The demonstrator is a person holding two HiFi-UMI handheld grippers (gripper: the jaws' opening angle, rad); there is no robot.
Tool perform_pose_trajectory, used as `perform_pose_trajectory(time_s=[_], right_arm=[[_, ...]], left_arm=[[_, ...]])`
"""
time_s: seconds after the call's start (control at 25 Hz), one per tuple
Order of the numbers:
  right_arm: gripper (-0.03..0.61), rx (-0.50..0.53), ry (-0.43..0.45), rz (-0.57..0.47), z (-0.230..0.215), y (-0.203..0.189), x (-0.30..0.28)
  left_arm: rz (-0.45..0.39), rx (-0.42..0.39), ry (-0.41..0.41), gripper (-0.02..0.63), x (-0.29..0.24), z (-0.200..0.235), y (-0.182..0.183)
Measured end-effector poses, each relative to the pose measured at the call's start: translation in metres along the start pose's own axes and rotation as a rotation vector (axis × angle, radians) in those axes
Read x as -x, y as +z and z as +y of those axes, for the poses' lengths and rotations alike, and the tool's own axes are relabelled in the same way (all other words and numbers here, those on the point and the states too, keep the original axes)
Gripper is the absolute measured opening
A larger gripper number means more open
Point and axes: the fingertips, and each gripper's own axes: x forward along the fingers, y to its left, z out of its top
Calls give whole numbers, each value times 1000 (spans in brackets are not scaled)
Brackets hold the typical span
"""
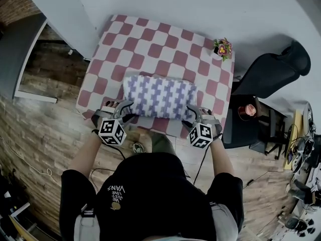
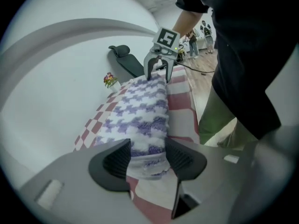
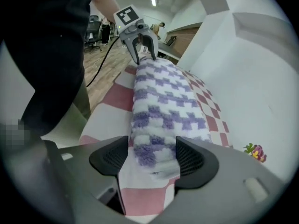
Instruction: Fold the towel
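Left gripper (image 1: 122,108) and right gripper (image 1: 196,113), I see, each clamp one end of the purple-and-white checked terry towel (image 1: 160,97), centre frame.

The person wears a black short-sleeved T-shirt (image 1: 150,195) with small white lettering (image 1: 116,192) on its back. Grey straps (image 1: 86,221) with dark buckles lie over the T-shirt's shoulders, and olive-green trousers (image 2: 216,118) show beside the T-shirt. Beyond the T-shirt's sleeves, the left gripper (image 1: 120,107) and right gripper (image 1: 196,113) are alike. Each has a light grey body, black ribbed pads (image 2: 117,160) and a cube (image 1: 112,131) of black-and-white square markers. A thin black cable (image 1: 201,163) trails from each toward the T-shirt.
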Motion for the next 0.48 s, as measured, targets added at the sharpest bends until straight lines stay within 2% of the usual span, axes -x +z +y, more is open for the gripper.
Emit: perform_pose_trajectory(time_s=[0.16, 0.32, 0.44, 0.48], right_arm=[[310, 14, 25, 39, -5, -12, -11], [302, -24, 114, 27, -4, -13, -16], [238, -46, 120, 22, -9, -16, -16], [137, -39, 97, 25, -13, -16, -17]], left_arm=[[46, 34, -1, 209, -4, 2, -14], [68, 70, -9, 209, -9, 1, -20], [77, 69, -8, 209, -10, 2, -21], [80, 67, -10, 209, -10, 1, -22]])
